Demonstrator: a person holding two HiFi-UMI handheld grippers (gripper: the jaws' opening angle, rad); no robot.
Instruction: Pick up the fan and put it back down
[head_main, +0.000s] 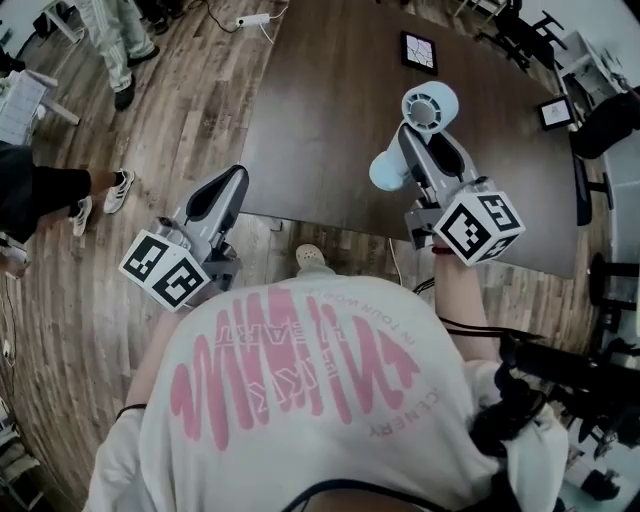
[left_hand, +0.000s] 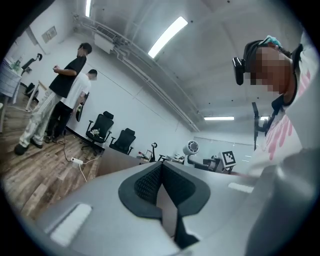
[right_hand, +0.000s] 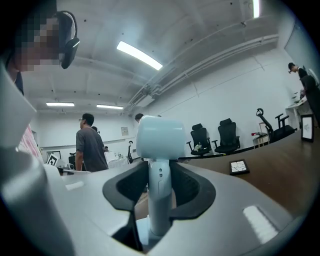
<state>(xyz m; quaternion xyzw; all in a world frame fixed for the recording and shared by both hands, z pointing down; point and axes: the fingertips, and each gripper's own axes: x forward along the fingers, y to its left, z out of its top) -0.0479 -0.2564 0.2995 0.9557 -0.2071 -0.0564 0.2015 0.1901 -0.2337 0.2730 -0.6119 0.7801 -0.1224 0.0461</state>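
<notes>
One white fan (right_hand: 160, 137), one dark table (head_main: 330, 120) with two marker cards (head_main: 419, 52) on it, two grippers. Head view only: fan's place, over the table's near edge. Right gripper view only: the fan's stem between the pads. Left gripper view only: two standing people (left_hand: 67, 80) at far left. Right gripper (head_main: 420, 150) partly open, pads clamped on the upright stem under the round head; left gripper (head_main: 236, 180) closed, pads meeting, empty, off the table's near left corner.
</notes>
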